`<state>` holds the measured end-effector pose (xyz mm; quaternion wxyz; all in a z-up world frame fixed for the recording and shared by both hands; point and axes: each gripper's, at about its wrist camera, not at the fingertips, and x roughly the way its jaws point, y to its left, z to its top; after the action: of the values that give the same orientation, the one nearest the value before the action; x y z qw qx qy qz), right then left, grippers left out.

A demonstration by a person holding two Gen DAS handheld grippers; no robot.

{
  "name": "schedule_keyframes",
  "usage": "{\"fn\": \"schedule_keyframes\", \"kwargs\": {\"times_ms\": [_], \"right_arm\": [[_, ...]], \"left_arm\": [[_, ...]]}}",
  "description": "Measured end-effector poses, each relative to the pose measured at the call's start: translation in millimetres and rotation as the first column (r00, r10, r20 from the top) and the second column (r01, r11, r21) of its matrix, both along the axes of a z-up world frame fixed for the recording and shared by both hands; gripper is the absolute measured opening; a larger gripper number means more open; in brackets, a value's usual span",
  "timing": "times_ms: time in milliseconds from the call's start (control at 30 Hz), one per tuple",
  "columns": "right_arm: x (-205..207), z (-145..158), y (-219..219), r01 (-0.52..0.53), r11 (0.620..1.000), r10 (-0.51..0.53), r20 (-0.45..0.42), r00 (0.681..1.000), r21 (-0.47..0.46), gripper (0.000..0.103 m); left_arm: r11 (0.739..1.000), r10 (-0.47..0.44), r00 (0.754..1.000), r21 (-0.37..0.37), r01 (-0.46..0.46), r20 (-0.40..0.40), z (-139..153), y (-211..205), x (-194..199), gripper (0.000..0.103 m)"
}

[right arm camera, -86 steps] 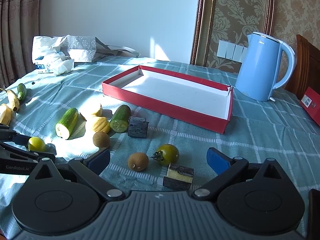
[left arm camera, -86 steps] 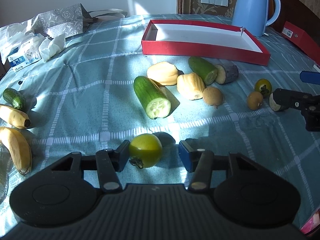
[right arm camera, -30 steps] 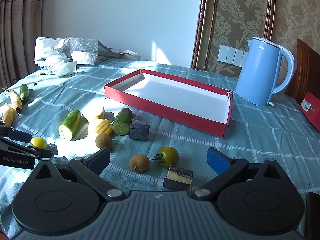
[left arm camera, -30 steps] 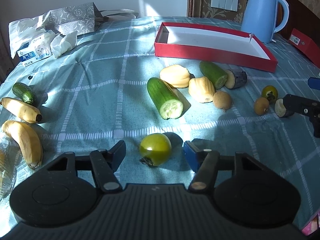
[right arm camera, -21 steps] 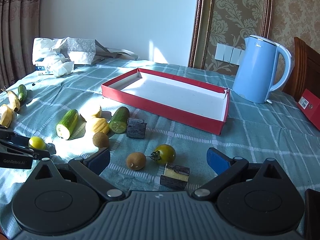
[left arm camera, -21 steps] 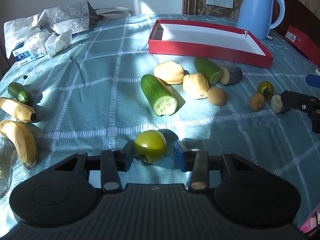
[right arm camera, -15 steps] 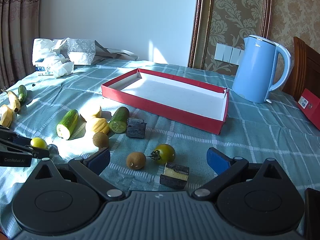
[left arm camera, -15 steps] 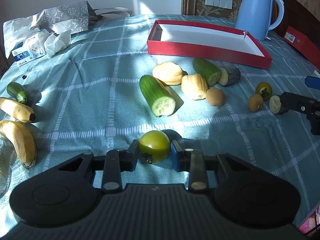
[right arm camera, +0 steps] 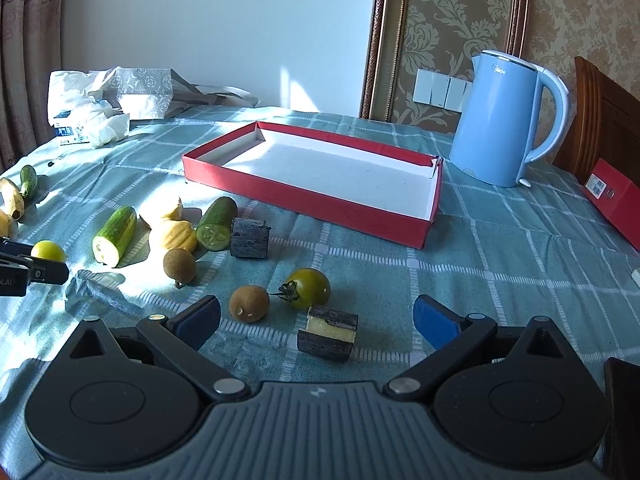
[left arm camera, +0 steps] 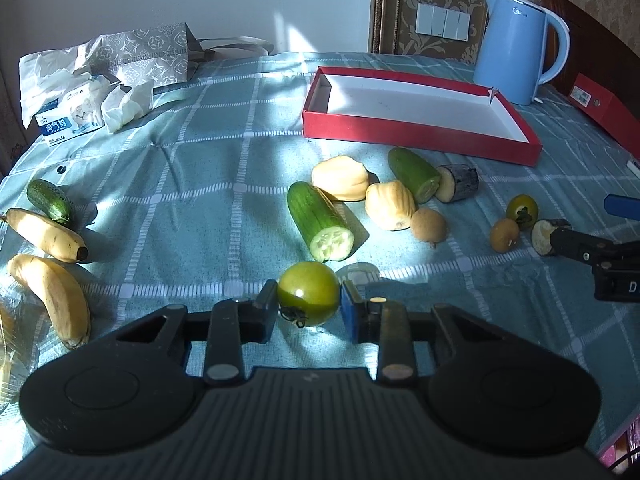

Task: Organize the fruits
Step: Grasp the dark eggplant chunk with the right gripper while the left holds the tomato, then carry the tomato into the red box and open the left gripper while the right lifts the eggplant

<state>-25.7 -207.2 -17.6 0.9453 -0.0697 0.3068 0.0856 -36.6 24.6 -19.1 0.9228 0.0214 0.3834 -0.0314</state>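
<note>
Now left gripper (left arm camera: 309, 306) clenched on green tomato (left arm camera: 308, 292), pads touching both sides, seemingly just off the tablecloth (left arm camera: 200, 184). Right gripper (right arm camera: 316, 322) spread wide, grasping nothing.

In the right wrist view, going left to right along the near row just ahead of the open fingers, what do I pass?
Brown round fruit → green tomato → dark-skinned cut chunk with a yellow face.
</note>
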Motion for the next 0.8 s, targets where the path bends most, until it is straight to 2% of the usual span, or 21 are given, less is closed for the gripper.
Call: {"fn": "schedule_keyframes", "kwargs": {"times_ms": [167, 267, 300, 400, 533, 567, 600, 633, 800], "right_arm": [[16, -9, 4, 0.043, 0.997, -0.044, -0.011, 0.999, -0.061, 0.100], [25, -18, 1, 0.059, 0.996, -0.064, -0.072, 0.995, -0.068, 0.064], [28, -22, -1, 0.058, 0.996, -0.064, -0.100, 0.993, -0.061, 0.059], [30, -33, -3, 0.068, 0.996, -0.076, -0.137, 0.988, -0.062, 0.059], [30, -33, -2, 0.062, 0.997, -0.069, -0.124, 0.990, -0.054, 0.059], [29, -31, -2, 0.059, 0.997, -0.065, -0.115, 0.991, -0.052, 0.054], [28, -31, -1, 0.049, 0.997, -0.055, -0.109, 0.993, -0.054, 0.040], [29, -30, 2, 0.033, 0.997, -0.040, -0.111, 0.993, -0.064, 0.036], [30, -30, 3, 0.037, 0.996, -0.045, -0.111, 0.993, -0.076, 0.035]], "left_arm": [[0.999, -0.031, 1.000, 0.015, 0.031, -0.002, 3, -8, 0, 0.030], [0.999, -0.037, 0.999, 0.015, 0.037, -0.002, 4, -9, 0, 0.030], [0.999, -0.038, 0.999, 0.016, 0.038, -0.001, 4, -9, 0, 0.030], [0.999, -0.035, 0.999, 0.011, 0.035, -0.006, 3, -8, 0, 0.030], [1.000, -0.028, 1.000, 0.001, 0.028, -0.011, 3, -5, 1, 0.030], [1.000, -0.029, 1.000, 0.000, 0.029, -0.011, 3, -5, 1, 0.030], [1.000, -0.030, 0.999, -0.001, 0.030, -0.012, 3, -5, 2, 0.030], [1.000, -0.031, 0.999, -0.001, 0.031, -0.012, 3, -5, 2, 0.030], [0.999, -0.034, 0.999, -0.007, 0.034, -0.013, 3, -6, 5, 0.030]]}}
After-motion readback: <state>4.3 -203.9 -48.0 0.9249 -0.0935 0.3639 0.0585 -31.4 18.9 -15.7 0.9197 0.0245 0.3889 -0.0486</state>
